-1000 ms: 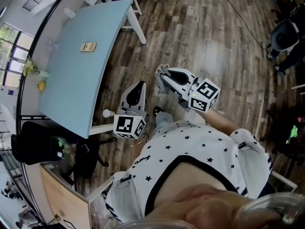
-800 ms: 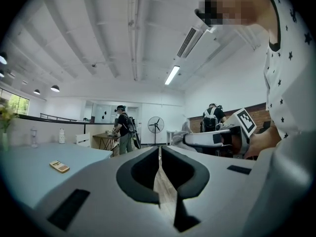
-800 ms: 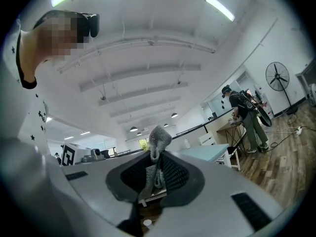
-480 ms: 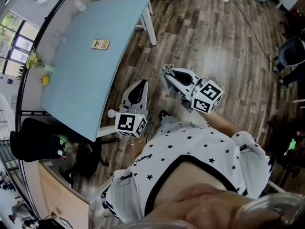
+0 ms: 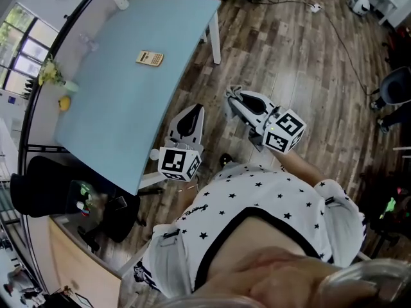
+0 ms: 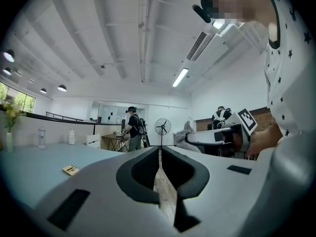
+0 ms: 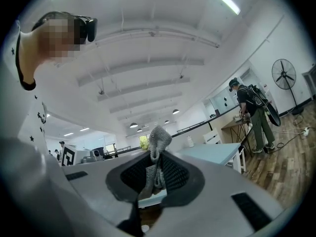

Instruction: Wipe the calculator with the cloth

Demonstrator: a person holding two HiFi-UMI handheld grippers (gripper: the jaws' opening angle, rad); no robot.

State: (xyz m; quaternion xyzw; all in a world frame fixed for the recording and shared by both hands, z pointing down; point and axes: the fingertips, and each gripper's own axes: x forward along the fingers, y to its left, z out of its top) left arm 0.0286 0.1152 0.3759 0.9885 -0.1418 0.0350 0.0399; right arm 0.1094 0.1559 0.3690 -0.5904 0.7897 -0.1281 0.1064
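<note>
- My right gripper (image 5: 232,97) keeps its jaws clenched on the cloth (image 7: 159,141), ready for wiping.
- My left gripper (image 5: 191,113) has its jaws pressed together, empty.
- The calculator (image 5: 149,58) lies well apart on the bench (image 5: 115,120).

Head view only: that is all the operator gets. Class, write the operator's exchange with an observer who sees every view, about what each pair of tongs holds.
Operator: Do the right tongs hold anything? I can't tell from above.
Observer: Yes. The right gripper view shows the right tongs shut on a grey cloth, which sticks up past their tips.
Operator: And the left tongs?
Observer: The left tongs are shut, with nothing between them.
</note>
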